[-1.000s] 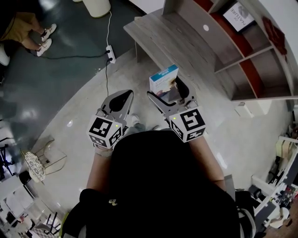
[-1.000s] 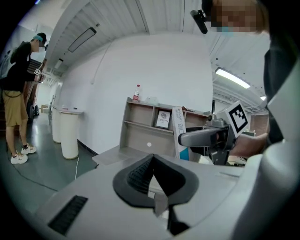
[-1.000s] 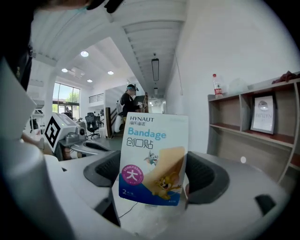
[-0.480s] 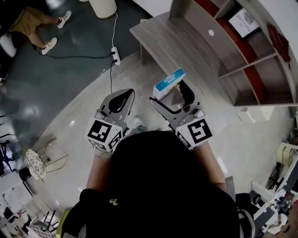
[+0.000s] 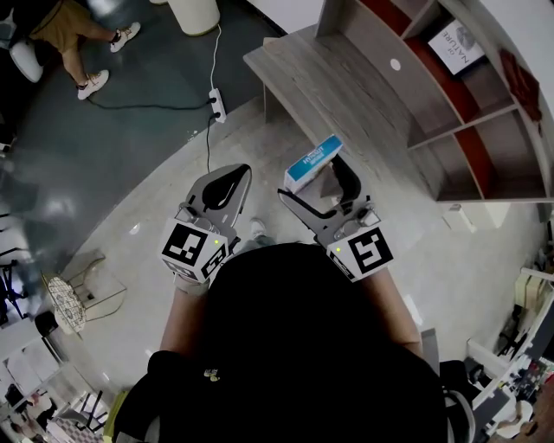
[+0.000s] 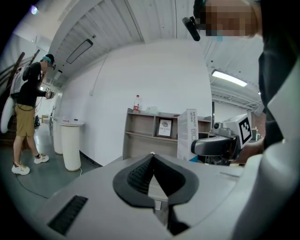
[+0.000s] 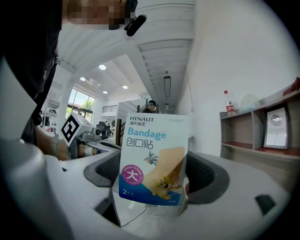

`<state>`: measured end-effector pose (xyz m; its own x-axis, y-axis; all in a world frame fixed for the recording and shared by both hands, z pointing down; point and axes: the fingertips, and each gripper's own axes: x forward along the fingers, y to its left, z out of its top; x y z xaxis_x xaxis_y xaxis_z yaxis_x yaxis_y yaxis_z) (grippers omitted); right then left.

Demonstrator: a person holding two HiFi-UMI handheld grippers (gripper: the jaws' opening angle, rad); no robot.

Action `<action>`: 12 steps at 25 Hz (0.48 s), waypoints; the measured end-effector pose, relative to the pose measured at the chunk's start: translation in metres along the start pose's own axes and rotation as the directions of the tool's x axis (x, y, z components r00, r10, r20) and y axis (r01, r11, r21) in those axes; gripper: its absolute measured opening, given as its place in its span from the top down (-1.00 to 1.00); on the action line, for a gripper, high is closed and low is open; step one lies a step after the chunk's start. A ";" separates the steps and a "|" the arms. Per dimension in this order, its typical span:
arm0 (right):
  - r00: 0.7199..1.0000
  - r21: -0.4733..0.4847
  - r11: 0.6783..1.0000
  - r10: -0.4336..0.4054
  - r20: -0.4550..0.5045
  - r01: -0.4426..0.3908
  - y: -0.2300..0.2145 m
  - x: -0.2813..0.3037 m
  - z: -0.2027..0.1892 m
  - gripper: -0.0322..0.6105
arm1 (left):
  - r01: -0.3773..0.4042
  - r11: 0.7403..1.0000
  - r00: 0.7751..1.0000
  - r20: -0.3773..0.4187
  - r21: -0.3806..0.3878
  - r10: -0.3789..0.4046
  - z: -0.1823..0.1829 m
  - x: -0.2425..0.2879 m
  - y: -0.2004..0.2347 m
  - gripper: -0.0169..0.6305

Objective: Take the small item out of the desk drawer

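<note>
A white and blue bandage box [image 7: 152,159] stands upright between the jaws of my right gripper [image 7: 152,185], which is shut on it. In the head view the bandage box [image 5: 313,162] sticks up from the right gripper [image 5: 318,186], held over the floor in front of the grey wooden desk [image 5: 333,73]. My left gripper [image 5: 222,192] hangs beside it on the left, shut with nothing in it; the left gripper view shows its jaws [image 6: 152,176] closed together. No drawer is visible.
A shelf unit [image 5: 472,95] with a framed picture [image 5: 454,44] rises behind the desk. A power strip [image 5: 215,105] and cable lie on the floor. A white bin [image 5: 192,12] and a person's legs [image 5: 78,43] stand at the far left. A wire chair [image 5: 74,303] sits lower left.
My right gripper with the bandage box has drifted slightly right and tilted. The view has shifted a little; the person at the far left has stepped.
</note>
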<state>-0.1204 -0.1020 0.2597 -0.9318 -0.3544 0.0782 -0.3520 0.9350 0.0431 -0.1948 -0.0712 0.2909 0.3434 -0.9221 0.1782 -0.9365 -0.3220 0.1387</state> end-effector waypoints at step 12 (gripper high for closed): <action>1.000 -0.004 1.000 -0.010 -0.011 0.010 0.001 0.005 -0.006 -0.41 | -0.001 1.000 1.000 -0.009 -0.006 0.001 -0.004 0.003 0.004 0.92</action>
<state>-0.1248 -0.1031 0.2659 -0.9271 -0.3642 0.0885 -0.3613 0.9312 0.0474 -0.1971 -0.0741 0.2953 0.3430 -0.9205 0.1873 -0.9365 -0.3196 0.1445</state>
